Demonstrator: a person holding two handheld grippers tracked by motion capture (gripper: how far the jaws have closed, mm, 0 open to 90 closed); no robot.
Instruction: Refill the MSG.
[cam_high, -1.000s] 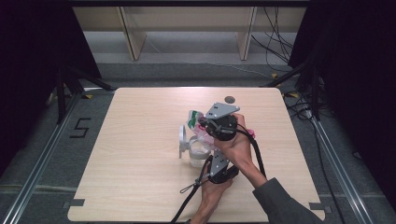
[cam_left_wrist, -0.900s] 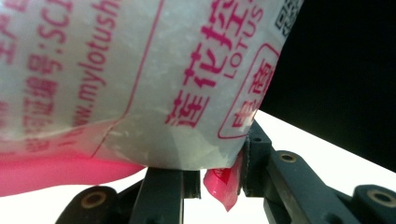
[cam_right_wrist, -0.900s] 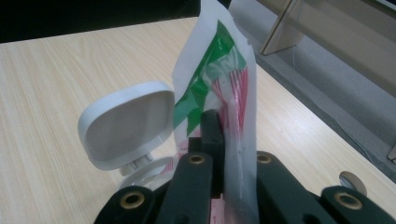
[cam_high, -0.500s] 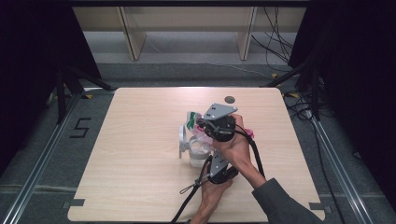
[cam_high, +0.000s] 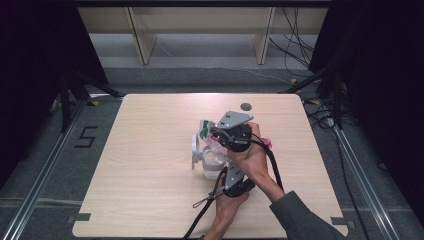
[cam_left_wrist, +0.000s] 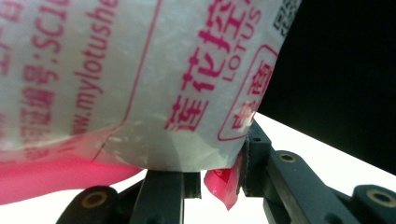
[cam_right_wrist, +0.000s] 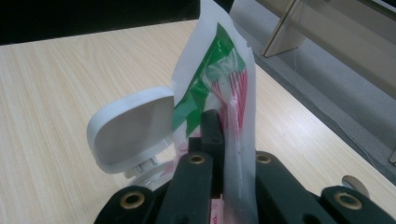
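A white plastic bag (cam_high: 205, 128) with green and pink print hangs over a clear jar (cam_high: 214, 163) whose white flip lid (cam_high: 195, 150) stands open. My right gripper (cam_high: 218, 134), with a grey plate on top, is shut on the bag's printed top edge (cam_right_wrist: 219, 70); the lid (cam_right_wrist: 133, 130) sits just to its left. My left gripper (cam_high: 231, 176) lies nearer the person, below the jar. Its jaws are shut on the bag's lower edge (cam_left_wrist: 187, 93), where pink lettering and a pink strip (cam_left_wrist: 56, 175) show.
The pale wood table (cam_high: 140, 200) has bare room to the left and right of the hands. A small dark disc (cam_high: 245, 106) lies near the far edge. Cables (cam_high: 202, 210) trail off the front. Shelving legs stand beyond the table.
The right gripper with the bag top has edged slightly down and toward the person. The left gripper and the jar stay put.
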